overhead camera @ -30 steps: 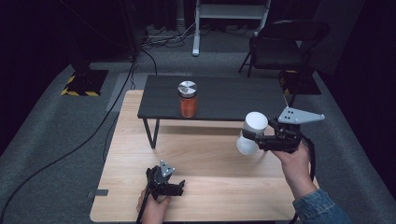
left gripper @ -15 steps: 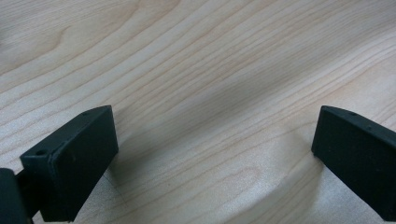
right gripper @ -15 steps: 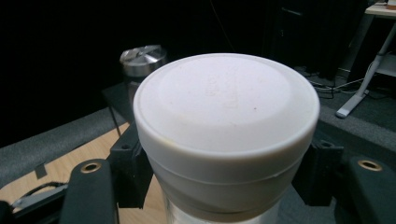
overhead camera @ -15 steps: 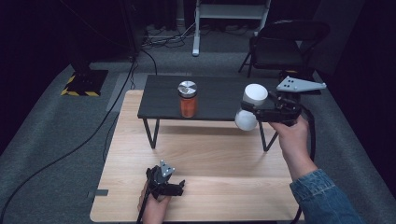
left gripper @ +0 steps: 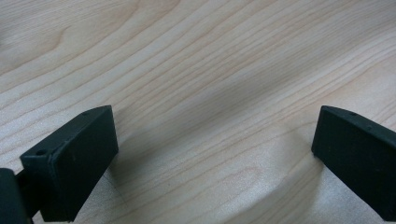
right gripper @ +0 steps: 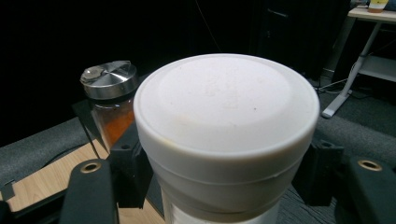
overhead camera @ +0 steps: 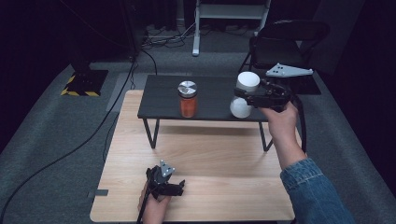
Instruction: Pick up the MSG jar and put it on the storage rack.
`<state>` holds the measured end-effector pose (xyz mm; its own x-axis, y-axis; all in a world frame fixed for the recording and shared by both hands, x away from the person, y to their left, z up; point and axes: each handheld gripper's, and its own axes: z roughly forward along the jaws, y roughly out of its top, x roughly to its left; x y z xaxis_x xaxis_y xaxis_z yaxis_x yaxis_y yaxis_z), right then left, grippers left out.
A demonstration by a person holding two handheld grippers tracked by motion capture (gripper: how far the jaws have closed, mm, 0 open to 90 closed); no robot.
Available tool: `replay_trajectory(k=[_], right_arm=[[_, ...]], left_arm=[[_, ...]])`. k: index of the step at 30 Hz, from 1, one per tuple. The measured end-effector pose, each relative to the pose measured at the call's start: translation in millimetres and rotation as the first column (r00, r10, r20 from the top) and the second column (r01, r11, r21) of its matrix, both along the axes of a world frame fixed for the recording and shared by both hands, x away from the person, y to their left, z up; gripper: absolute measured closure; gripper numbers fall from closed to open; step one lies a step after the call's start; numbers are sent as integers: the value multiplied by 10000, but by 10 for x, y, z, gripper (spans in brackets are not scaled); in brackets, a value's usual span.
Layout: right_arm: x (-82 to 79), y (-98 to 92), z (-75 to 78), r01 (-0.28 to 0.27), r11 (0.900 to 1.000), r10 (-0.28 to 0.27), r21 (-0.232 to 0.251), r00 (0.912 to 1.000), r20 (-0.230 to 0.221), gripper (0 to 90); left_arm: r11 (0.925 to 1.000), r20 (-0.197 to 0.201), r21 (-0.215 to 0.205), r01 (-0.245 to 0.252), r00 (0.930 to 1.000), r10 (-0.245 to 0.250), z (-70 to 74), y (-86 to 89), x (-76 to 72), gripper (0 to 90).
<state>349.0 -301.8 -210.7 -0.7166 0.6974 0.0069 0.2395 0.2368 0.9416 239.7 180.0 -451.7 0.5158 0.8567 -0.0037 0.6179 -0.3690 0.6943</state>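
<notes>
My right gripper (overhead camera: pixel 245 96) is shut on a white lidded container (overhead camera: pixel 243 94), held in the air over the right part of the small black shelf (overhead camera: pixel 210 93). In the right gripper view the container's white lid (right gripper: pixel 226 100) sits between the two black jaws. An orange-filled jar with a metal lid (overhead camera: pixel 187 99) stands on the shelf, left of the container, and appears behind it as the jar (right gripper: pixel 109 95). My left gripper (overhead camera: pixel 173 186) rests low on the wooden table (overhead camera: pixel 210 158) near its front edge, its fingers (left gripper: pixel 70 163) wide apart over bare wood.
The black shelf stands on thin legs at the back of the wooden table. Behind the table a black chair (overhead camera: pixel 289 46) and a white desk frame (overhead camera: pixel 231 18) stand on grey carpet. Cables run over the floor at the left.
The right gripper has carried the white container up and away from me, from beside the shelf's right front to above its right part. The left gripper has stayed put.
</notes>
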Motion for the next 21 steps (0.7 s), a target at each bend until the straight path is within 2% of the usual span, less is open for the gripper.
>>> replay_trajectory(k=[6,9,10,11,14,19,21], right_arm=[[108,161,-92,282,9982,-290,-537,9995,-159,328],[145,108,-191,333,9994,-335,-109,9993,-135,324],[156,85,-215,264,9996,-265,-37,9996,-74,295],[159,79,-218,291,9996,-292,-51,9996,-65,225],[206,32,-185,313,9995,-316,-56,9982,-518,96],[122,-108,-225,289,9996,-288,16,9982,-535,70],[54,-157,-237,319,9993,-329,-202,9983,-487,70]], left_arm=[[10000,9,-9,7,10000,-7,-2,2,0,1],[10000,-1,-3,0,10000,0,0,1,-1,1],[10000,0,-7,4,10000,-4,-1,1,0,1],[10000,1,-4,4,10000,-4,-1,1,-1,1],[10000,1,-5,3,10000,-3,-1,1,-1,1],[10000,12,-11,-3,10000,3,-3,1,-2,1],[10000,15,-9,-1,10000,1,-3,1,-2,1]])
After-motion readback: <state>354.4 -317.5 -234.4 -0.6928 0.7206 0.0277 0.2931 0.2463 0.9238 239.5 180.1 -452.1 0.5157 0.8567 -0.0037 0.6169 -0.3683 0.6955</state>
